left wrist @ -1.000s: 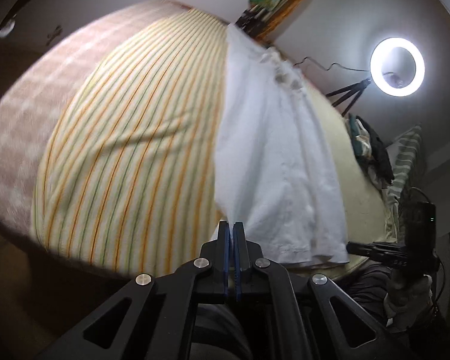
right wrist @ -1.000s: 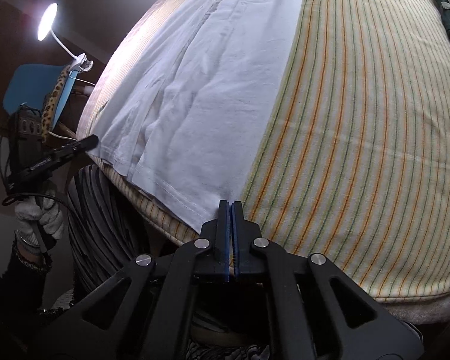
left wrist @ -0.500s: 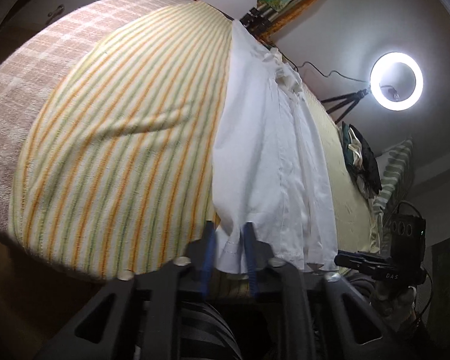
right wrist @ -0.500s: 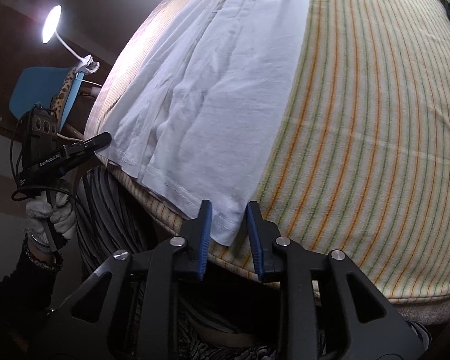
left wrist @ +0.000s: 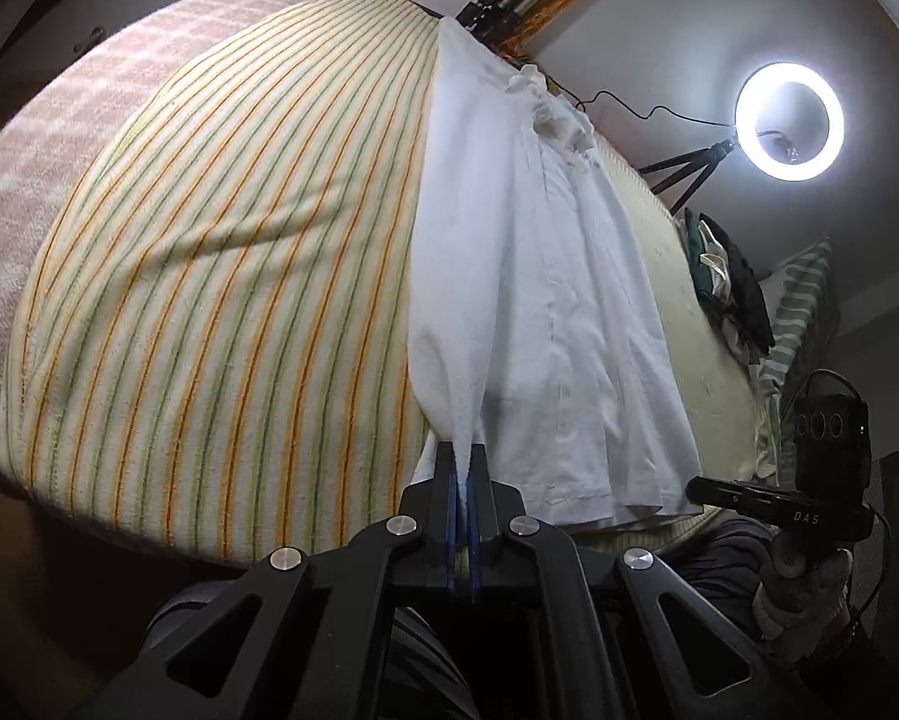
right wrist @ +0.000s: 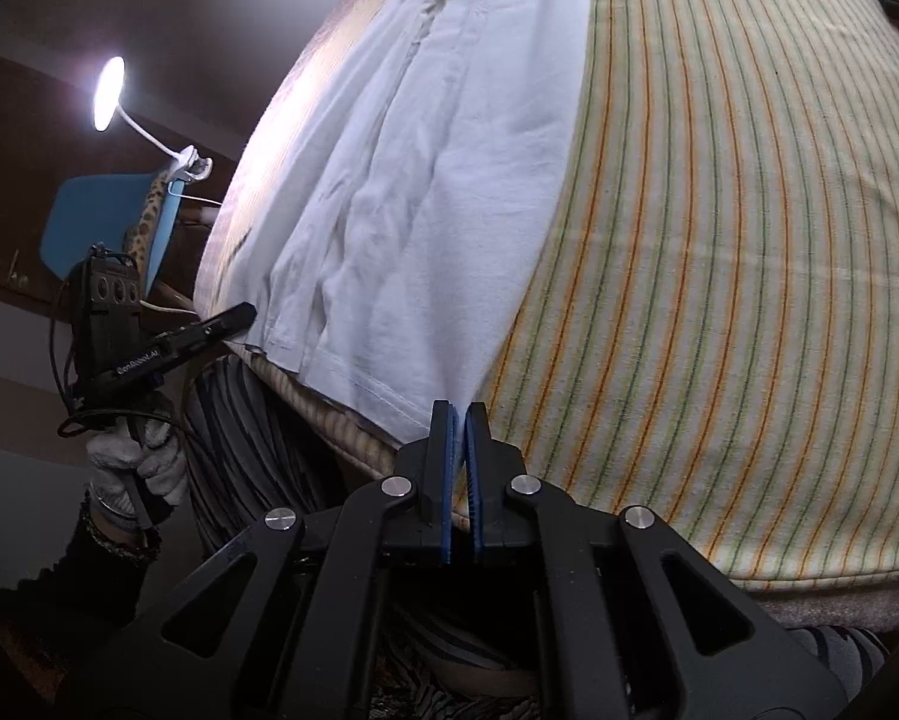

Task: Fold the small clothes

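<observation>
A white shirt (left wrist: 545, 276) lies lengthwise on a striped sheet (left wrist: 221, 276), collar at the far end. My left gripper (left wrist: 462, 456) is shut on the shirt's near left hem corner, and the cloth rises taut from its blue pads. In the right wrist view the same white shirt (right wrist: 437, 180) lies on the striped sheet (right wrist: 719, 240). My right gripper (right wrist: 460, 414) is shut on the near right hem corner. Each gripper shows in the other's view, as the right gripper (left wrist: 767, 504) and the left gripper (right wrist: 167, 348), held by gloved hands.
A ring light on a tripod (left wrist: 788, 120) stands beyond the bed at the right. A pile of dark clothes (left wrist: 731, 294) and a striped pillow (left wrist: 803, 306) lie at the bed's right side. A desk lamp (right wrist: 110, 93) and a blue chair (right wrist: 107, 222) stand to the left.
Both grippers opened around the shirt's near hem corners half a second ago, then shut on them. The left corner is now lifted slightly off the sheet.
</observation>
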Tool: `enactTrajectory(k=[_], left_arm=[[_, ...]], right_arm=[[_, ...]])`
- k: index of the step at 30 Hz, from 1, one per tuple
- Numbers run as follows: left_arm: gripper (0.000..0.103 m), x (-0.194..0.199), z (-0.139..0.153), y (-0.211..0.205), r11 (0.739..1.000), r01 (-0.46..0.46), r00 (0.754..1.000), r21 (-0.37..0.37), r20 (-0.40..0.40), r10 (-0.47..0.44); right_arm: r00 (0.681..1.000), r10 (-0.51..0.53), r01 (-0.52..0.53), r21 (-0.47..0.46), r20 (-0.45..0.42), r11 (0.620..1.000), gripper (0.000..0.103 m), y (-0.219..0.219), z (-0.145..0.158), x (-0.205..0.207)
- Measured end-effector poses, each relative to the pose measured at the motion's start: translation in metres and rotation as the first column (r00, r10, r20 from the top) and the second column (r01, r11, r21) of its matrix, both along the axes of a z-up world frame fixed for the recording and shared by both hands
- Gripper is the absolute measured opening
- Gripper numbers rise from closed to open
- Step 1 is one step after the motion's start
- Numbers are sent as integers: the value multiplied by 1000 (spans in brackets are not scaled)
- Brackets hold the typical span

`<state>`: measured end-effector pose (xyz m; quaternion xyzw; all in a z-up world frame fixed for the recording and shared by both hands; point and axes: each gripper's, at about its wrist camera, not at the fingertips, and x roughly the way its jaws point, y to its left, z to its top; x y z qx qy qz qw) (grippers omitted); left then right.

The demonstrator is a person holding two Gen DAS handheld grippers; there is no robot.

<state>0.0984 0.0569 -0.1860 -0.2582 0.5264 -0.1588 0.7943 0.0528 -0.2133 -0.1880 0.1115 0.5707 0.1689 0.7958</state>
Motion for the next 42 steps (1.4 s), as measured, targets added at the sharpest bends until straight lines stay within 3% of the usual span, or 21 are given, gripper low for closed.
enactTrajectory(k=[8,24,33,39,42], left_arm=[[0,9,22,2,1000,17,999,-18,38,-17],[0,88,62,-3,999,28,991,-36,131,-23],[0,150,45,3,1000,-13,996,-22,91,15],[0,168,24,3,1000,-30,998,8,62,30],[22,174,20,9,999,-47,997,6,58,47]], right_arm=[[998,-59,55,112,31,992,5,-13,9,6],[976,-139,111,167,170,980,5,-36,62,56],[970,-187,167,130,157,977,5,-64,49,124],[972,-204,189,129,113,973,6,-69,30,150],[971,-214,201,118,107,972,6,-73,28,155]])
